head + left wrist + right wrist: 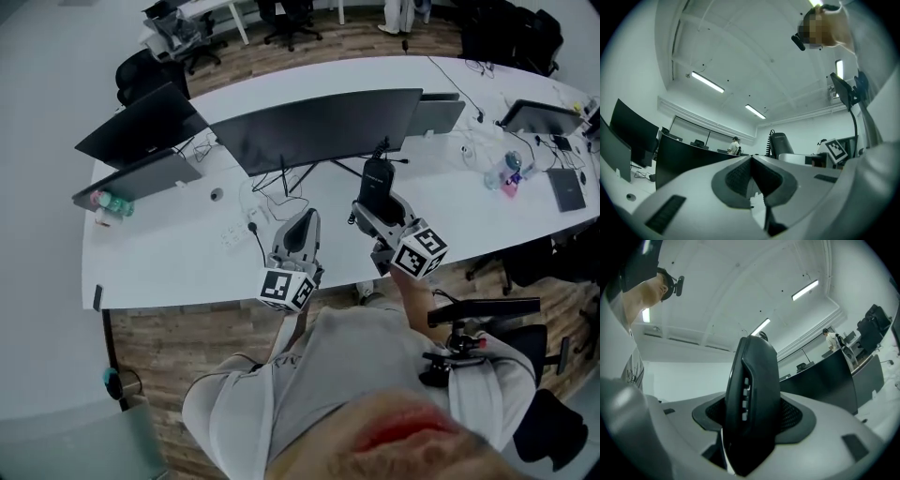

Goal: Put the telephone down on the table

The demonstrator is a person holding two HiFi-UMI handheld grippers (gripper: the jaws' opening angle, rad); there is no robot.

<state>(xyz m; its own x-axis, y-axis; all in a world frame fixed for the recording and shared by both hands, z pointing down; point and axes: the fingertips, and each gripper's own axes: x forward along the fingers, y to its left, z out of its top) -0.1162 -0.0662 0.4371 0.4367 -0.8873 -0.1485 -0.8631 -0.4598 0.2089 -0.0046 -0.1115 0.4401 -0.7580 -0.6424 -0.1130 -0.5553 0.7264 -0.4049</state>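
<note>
Black telephone (757, 376), base hidden btwn clamping jaws of R gripper (752, 411), L gripper (751, 161) jaws together, empty

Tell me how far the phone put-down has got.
Done: the right gripper is shut on the telephone. In hand: it holds it upright over the table, apparently not resting on it. Remaining: lower and release. The left gripper is shut, empty.

No lettering is coming through legibly anywhere; faint print near the top of the telephone (781, 143) is showing too blurred to read.
</note>
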